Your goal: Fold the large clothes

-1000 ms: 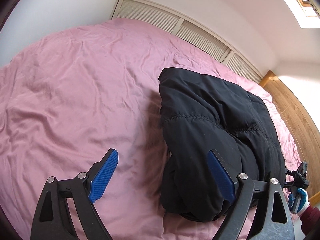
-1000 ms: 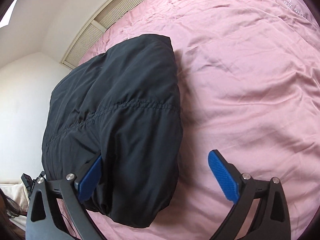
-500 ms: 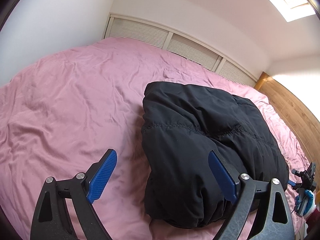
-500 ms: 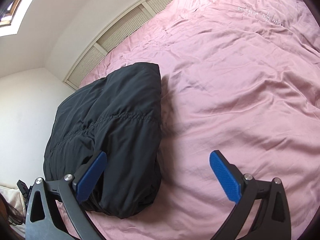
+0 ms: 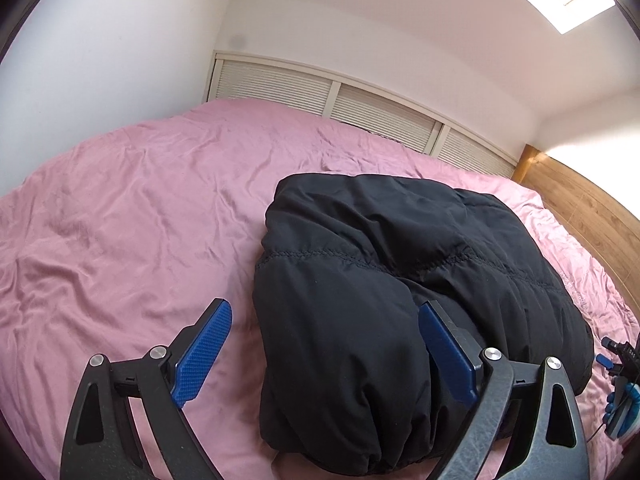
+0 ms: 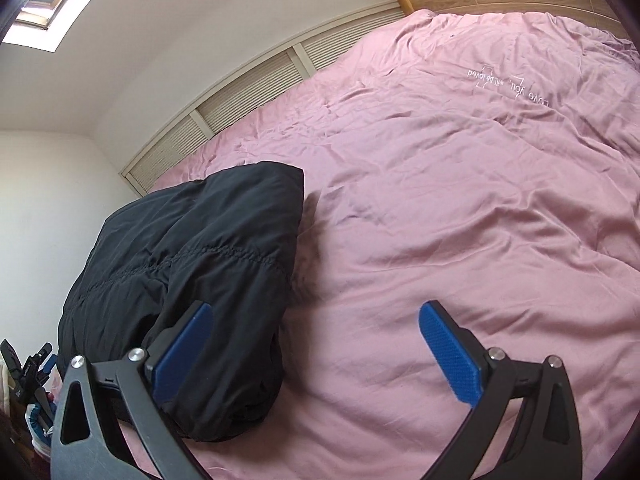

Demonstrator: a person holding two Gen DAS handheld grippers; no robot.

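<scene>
Both of my claws have drawn back and tipped up since half a second ago: more wall and skylight show in each view, and the folded black jacket (image 5: 392,300) sits lower and smaller in frame than it did. My left gripper (image 5: 324,354) has its jaws spread wide with nothing between the pads; the jacket lies just ahead of it, its near rounded end reaching in front of the right-hand blue pad (image 5: 448,356), while the left-hand pad stands over bare pink duvet (image 5: 132,232). I cannot tell whether that right-hand pad touches the fabric or merely sits above it.

My right gripper (image 6: 316,346) is likewise wide open and empty. From it, the jacket (image 6: 192,264) lies ahead and to the left, behind the left-hand pad (image 6: 182,350), and the right-hand pad hangs over open duvet (image 6: 460,220). White stitched lettering (image 6: 508,84) runs across the cover far ahead and to the right of this claw.

The jacket is a thick bundle with a quilted seam across its top, lying flat on the bed. Beyond both claws, slatted panels (image 5: 328,98) line the foot of the wall, and a wooden board (image 5: 584,204) edges the bed beyond the jacket on the left claw's right.
</scene>
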